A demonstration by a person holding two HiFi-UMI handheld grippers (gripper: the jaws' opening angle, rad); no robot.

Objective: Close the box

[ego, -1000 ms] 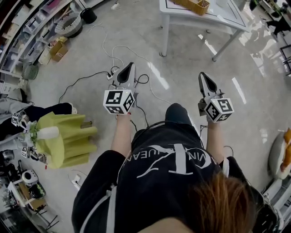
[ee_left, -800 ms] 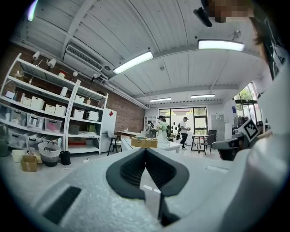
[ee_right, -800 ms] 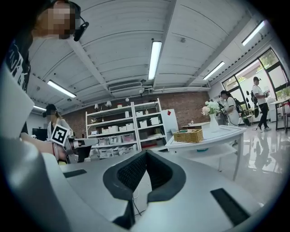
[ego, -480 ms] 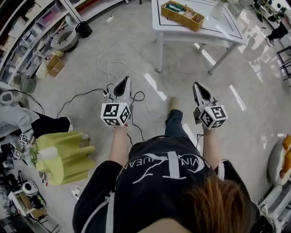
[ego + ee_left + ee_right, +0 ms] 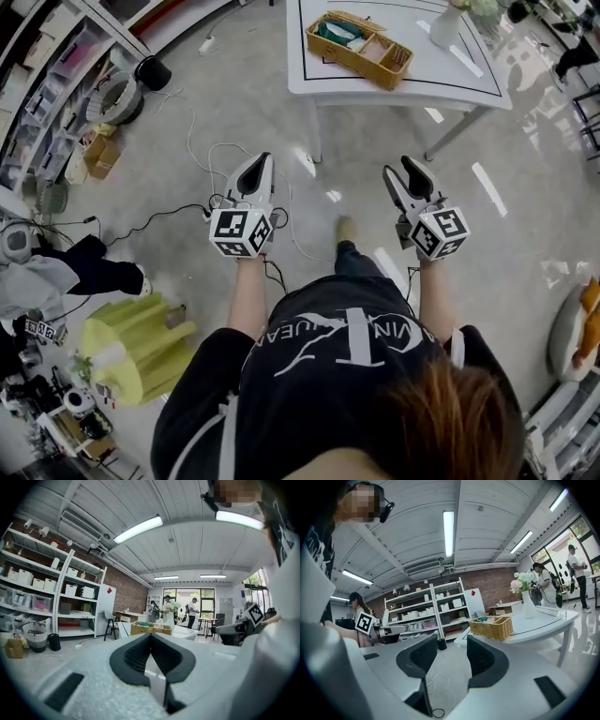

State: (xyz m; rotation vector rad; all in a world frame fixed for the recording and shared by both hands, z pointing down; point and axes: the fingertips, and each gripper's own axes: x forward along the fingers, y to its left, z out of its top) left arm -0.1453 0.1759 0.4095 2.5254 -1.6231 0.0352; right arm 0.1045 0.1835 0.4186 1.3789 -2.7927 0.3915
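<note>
1. The table point(image 5: 450, 70) is white and stands ahead of the person, at the top of the head view.
2. The box point(image 5: 361, 42) (wicker, its top open, something green inside) sits on the table, toward its left end and by the near edge.
3. A vase point(image 5: 445, 23) of flowers stands on the table to the right of the box, apart from it.
4. The left gripper point(image 5: 262, 157) is held level short of the table, in line with its left leg. Its jaws are pressed together with nothing between them.
5. The right gripper point(image 5: 397, 169) is held short of the table's near edge, toward the right leg. Its jaws have just been opening and now stand spread, with nothing between them.
6. Neither gripper touches the table, and both are well apart from the box.
7. Cables point(image 5: 216, 155) lie on the floor short of the table, beside the left gripper.
</note>
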